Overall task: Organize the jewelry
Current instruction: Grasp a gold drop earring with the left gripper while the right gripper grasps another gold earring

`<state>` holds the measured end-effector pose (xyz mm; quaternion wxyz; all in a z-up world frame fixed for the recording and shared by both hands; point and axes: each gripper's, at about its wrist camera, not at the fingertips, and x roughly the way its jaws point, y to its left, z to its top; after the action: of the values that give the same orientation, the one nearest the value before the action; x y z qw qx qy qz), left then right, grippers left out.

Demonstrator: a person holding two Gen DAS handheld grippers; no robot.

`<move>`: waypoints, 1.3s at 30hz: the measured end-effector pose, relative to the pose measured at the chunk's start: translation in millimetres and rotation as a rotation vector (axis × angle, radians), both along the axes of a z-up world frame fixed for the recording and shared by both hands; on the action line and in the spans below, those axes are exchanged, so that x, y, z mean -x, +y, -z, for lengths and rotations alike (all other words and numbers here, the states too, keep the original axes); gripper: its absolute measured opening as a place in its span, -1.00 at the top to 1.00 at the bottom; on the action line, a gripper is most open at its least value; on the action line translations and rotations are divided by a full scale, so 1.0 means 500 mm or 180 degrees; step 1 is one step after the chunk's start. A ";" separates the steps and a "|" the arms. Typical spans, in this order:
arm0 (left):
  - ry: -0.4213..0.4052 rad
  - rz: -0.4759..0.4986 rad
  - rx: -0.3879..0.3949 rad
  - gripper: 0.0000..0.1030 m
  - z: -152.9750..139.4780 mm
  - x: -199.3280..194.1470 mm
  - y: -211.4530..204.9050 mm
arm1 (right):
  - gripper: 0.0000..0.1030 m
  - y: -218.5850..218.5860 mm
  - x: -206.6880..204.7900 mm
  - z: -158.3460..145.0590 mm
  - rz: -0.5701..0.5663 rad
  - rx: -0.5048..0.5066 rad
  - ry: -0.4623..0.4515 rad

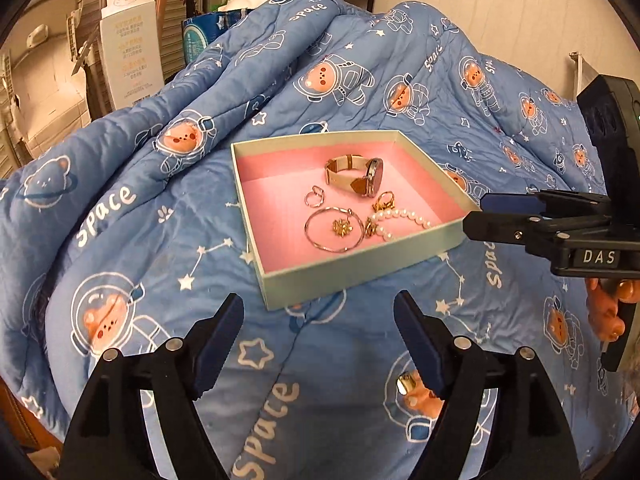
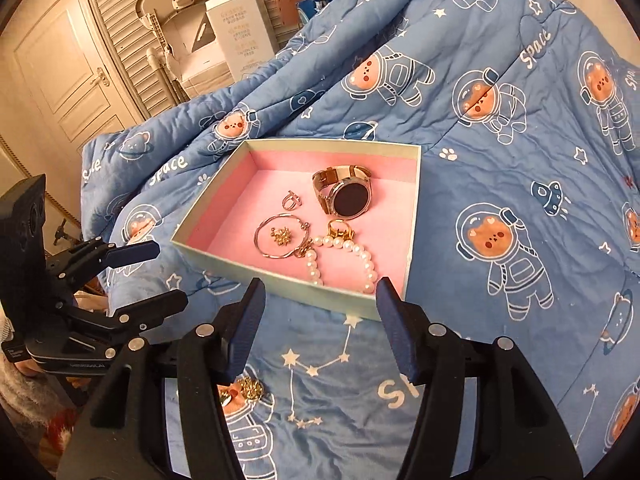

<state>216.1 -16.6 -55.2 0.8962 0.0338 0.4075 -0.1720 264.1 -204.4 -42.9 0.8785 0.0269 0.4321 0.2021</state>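
Jewelry left outside the box [image 1: 352,216]: a gold ring [image 1: 406,383] on the bed quilt [image 1: 120,240], beneath the left gripper [image 1: 318,344], nearer than the right gripper [image 2: 320,330]. Both jaws spread, empty.

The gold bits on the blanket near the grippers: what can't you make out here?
- Gold piece, left wrist view: partly behind a finger; type unclear.
- Gold piece, right wrist view: half behind a finger; type unclear.
- Charm inside the bangle: too small to identify.
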 end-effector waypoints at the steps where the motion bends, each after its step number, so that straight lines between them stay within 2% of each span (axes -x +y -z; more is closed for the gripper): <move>1: -0.0004 -0.0010 0.0007 -0.47 0.005 0.012 0.003 | -0.12 0.000 0.012 0.002 -0.0023 0.0010 -0.0008; 7: 0.0063 -0.0087 0.0154 -0.47 0.035 0.068 0.014 | -0.12 0.026 0.081 0.023 -0.0213 0.0247 -0.0125; 11: 0.0083 -0.0076 0.0099 -0.44 0.054 0.097 0.003 | -0.04 0.041 0.111 0.054 -0.0298 0.0323 -0.0060; 18: 0.0066 -0.0003 -0.0034 -0.14 0.076 0.130 -0.019 | 0.16 0.058 0.136 0.088 -0.0433 0.0416 0.0036; 24: 0.0097 0.0074 -0.0022 0.11 0.085 0.136 -0.034 | 0.30 0.075 0.139 0.107 -0.0529 0.0500 0.0082; 33: 0.0100 0.0129 -0.0040 0.19 0.092 0.127 -0.045 | 0.47 0.087 0.120 0.101 -0.0532 0.0410 0.0062; 35: 0.0098 0.0145 -0.0034 0.23 0.092 0.124 -0.049 | 0.57 0.092 0.117 0.098 -0.0553 0.0435 0.0040; 39: 0.0088 0.0190 -0.0035 0.29 0.092 0.118 -0.058 | 0.62 0.103 0.112 0.098 -0.0596 0.0462 0.0029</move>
<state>157.2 -45.6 -101.0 0.8847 0.0485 0.4197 -0.1968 208.1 -153.0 -92.0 0.8534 -0.0763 0.4502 0.2514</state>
